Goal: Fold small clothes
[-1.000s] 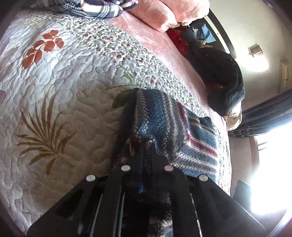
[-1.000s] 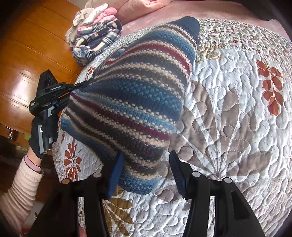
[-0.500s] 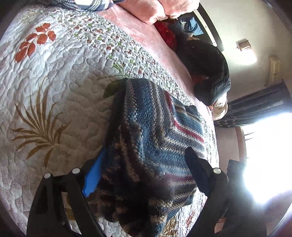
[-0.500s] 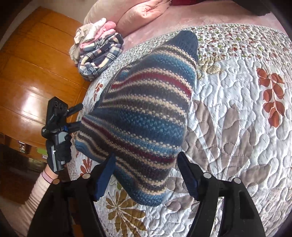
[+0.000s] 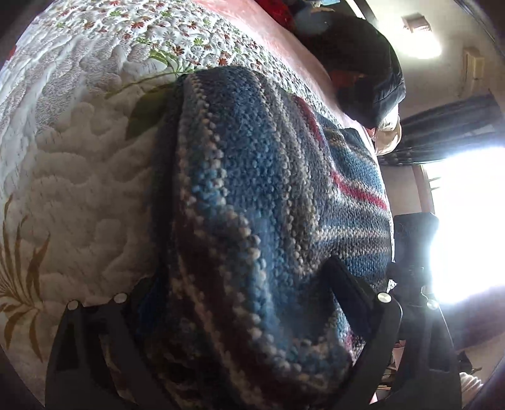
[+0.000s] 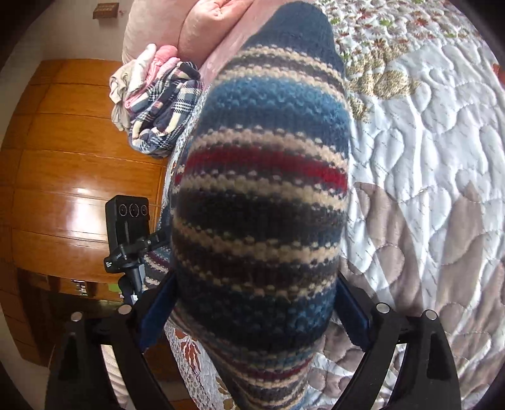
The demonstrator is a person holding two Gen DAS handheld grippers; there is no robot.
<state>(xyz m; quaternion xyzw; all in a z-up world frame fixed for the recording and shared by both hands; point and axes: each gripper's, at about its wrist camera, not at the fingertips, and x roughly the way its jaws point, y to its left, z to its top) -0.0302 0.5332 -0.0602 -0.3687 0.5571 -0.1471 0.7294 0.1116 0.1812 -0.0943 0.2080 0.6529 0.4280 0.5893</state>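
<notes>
A striped knit garment (image 5: 252, 189) in blue, navy, cream and red lies bunched on the quilted bedspread (image 5: 79, 173). My left gripper (image 5: 240, 299) is open, with the knit bulging up between its wide-set fingers and hiding the left one. In the right wrist view the same garment (image 6: 262, 195) fills the middle. My right gripper (image 6: 252, 312) is open too, its blue-padded fingers (image 6: 352, 312) standing on either side of the knit's near end. The left gripper's body (image 6: 126, 233) shows beside the garment's left edge.
A pile of plaid and pink clothes (image 6: 161, 104) lies at the bed's far corner by pink pillows (image 6: 205, 28). A dark jacket (image 5: 372, 63) sits at the bed's other end. Wooden panels (image 6: 63, 157) lie beyond the bed edge. A bright window (image 5: 467, 220) glares.
My left gripper, shut on the knit a second ago, has opened. Both grippers have come closer over the garment, and the right one's fingers stand wider apart.
</notes>
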